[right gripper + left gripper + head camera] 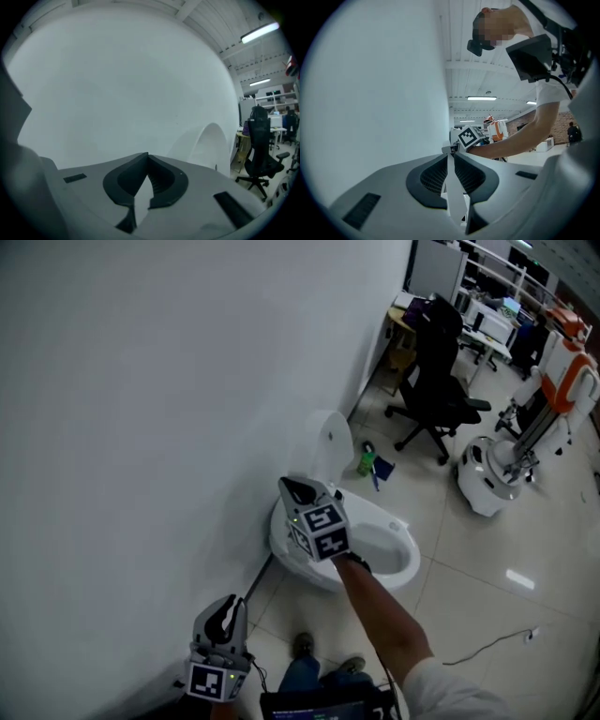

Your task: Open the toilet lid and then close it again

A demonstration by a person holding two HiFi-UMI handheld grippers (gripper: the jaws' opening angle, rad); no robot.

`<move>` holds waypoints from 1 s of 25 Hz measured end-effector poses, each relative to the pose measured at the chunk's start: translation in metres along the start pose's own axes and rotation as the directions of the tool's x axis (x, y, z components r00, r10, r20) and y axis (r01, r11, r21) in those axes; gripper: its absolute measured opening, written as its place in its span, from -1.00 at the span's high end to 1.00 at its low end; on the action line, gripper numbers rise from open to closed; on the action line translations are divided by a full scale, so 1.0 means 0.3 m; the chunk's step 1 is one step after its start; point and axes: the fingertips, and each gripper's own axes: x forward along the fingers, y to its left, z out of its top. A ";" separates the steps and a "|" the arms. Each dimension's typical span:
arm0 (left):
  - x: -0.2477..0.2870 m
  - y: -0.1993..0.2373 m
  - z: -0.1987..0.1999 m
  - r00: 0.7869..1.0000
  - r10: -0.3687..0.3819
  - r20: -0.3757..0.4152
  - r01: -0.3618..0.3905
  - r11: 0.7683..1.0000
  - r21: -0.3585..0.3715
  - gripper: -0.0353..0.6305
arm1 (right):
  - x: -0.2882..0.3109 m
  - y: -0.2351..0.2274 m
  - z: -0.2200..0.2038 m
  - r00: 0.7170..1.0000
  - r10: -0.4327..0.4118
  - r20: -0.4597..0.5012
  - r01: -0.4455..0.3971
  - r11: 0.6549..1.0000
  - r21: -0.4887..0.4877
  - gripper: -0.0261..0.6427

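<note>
The white toilet stands against the wall with its lid upright and the bowl uncovered. My right gripper hovers over the bowl's near-left rim, shut and empty, apart from the lid. In the right gripper view the raised lid stands ahead to the right of the shut gripper. My left gripper is low at the left, close to the wall and short of the toilet, with nothing held. Its own view shows the gripper with tips together, pointing towards the right gripper's marker cube.
A plain white wall fills the left side. Beyond the toilet lie a green bottle, a black office chair and white-and-orange robots. A cable trails over the tiled floor at the right. The person's shoes are near the bowl.
</note>
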 end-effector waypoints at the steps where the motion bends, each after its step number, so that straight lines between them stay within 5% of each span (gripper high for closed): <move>1: -0.012 0.003 0.008 1.000 0.010 0.004 -0.010 1.000 -0.002 0.77 | 0.006 0.008 -0.001 1.000 0.009 -0.007 -0.009 1.000 -0.013 0.90; 8: -0.054 0.003 0.010 1.000 0.030 -0.008 -0.030 0.999 -0.011 0.77 | -0.054 0.035 0.045 0.999 0.033 -0.016 -0.033 0.999 0.029 0.90; 13: -0.036 -0.010 0.015 1.000 0.008 0.003 -0.008 1.000 0.001 0.77 | -0.264 -0.086 0.118 0.985 -0.130 0.115 0.120 0.989 0.087 0.83; 15: -0.027 -0.018 0.020 1.000 0.001 0.007 -0.001 1.000 0.000 0.77 | -0.286 -0.122 0.054 0.984 -0.163 0.067 0.153 0.978 0.144 0.31; 19: -0.011 -0.051 0.020 1.000 -0.011 0.015 0.011 1.000 -0.009 0.77 | -0.226 -0.087 -0.087 0.988 -0.134 -0.074 0.145 0.974 0.174 0.24; 25: -0.010 -0.071 0.007 1.000 -0.012 0.006 0.012 1.000 -0.005 0.77 | -0.025 0.029 -0.078 0.988 -0.103 -0.114 0.112 0.991 0.070 0.15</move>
